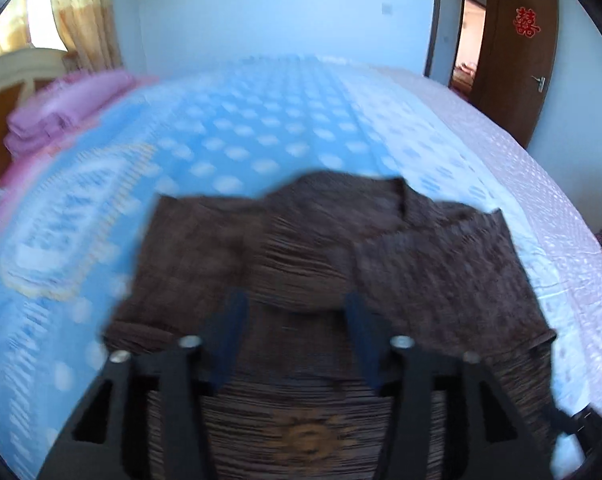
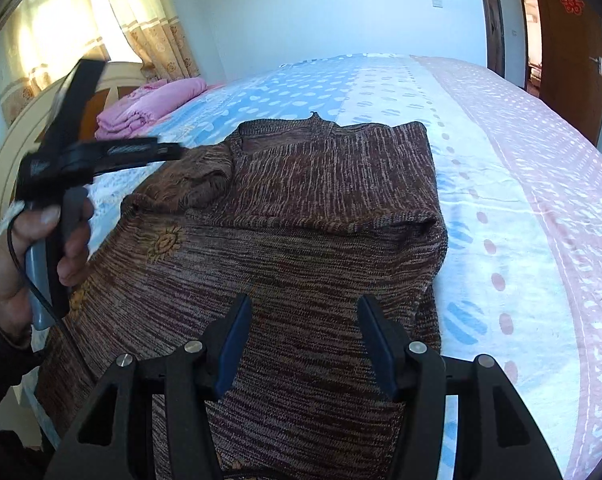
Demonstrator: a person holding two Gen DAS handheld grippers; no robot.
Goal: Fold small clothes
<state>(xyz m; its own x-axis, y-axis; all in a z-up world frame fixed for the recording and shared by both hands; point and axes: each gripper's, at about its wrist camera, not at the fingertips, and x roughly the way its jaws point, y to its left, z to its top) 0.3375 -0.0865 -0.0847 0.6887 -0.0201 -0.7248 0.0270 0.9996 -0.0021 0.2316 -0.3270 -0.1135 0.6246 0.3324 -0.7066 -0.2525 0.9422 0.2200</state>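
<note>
Brown marled knit sweater (image 2: 309,208) lies just ahead of and under both empty, parted claws: right claw (image 2: 303,340), left claw (image 1: 295,332). Long axis runs away from them; both sleeves already folded in.

A home bedroom: a wide bed under a blue, white and pink patterned sheet (image 2: 481,168), folded pink blankets (image 2: 149,106) by its wooden headboard (image 2: 5,152), yellow curtains (image 2: 149,20), a brown wooden door (image 1: 517,56).
</note>
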